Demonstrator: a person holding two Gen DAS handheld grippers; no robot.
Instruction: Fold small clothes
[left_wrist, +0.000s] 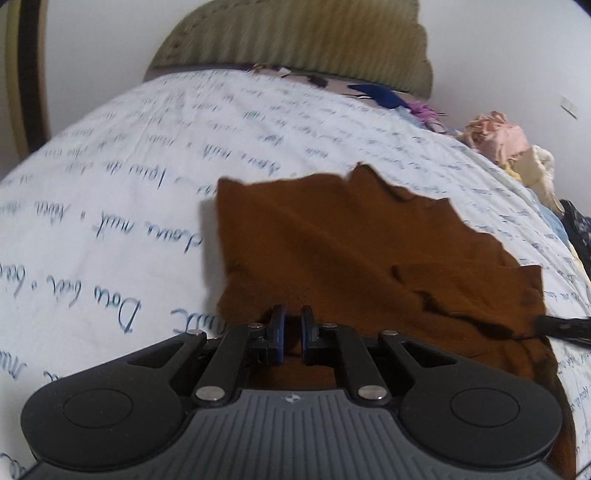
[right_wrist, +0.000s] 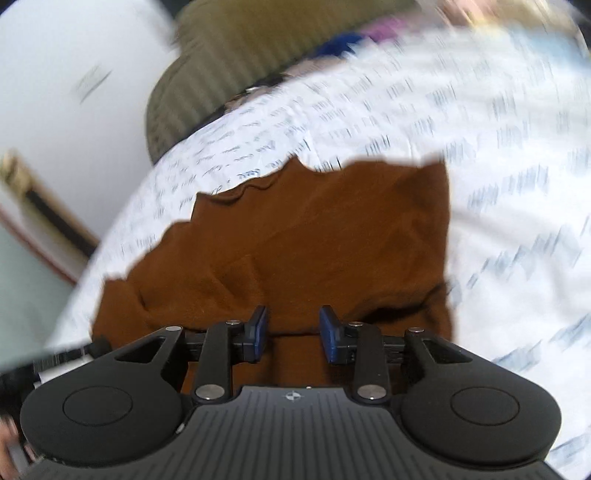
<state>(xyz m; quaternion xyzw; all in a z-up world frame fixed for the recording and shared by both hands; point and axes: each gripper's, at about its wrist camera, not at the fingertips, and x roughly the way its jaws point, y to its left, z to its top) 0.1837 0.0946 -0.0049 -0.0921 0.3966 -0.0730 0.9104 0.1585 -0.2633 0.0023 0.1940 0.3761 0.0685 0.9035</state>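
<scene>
Right wrist view heavily smeared; the script on the sheet (right_wrist: 498, 184) is unreadable there, and the far clutter is only coloured blur. Left wrist view sharper, though soft at the edges.

Brown cloth (left_wrist: 332, 251) lies on the sheet (left_wrist: 110, 184) of a bed, rumpled, with a jagged far edge and a folded-over flap at its right side. Its near part runs under both gripper bodies, so the near edge is hidden in both views.

Left gripper (left_wrist: 293, 325): jaws nearly together, only a narrow slit between the blue pads. Cloth lies directly under the tips and looks bunched there; it is probably pinched, but the contact itself is too dark to confirm. The gripper tilts down toward the bed.

Right gripper (right_wrist: 293, 325): jaws apart with a clear gap, pads not pressing on anything. Brown cloth (right_wrist: 314, 240) shows through the gap, below the fingers. It also points down at the bed.

A dark tip of the other tool (left_wrist: 561, 326) enters at the right edge of the left view, touching the cloth's flap; most of it is cut off.

Olive headboard (left_wrist: 295, 37) at the far end. Heap of clothes (left_wrist: 495, 136) along the bed's right side, partly cut off by the frame.
</scene>
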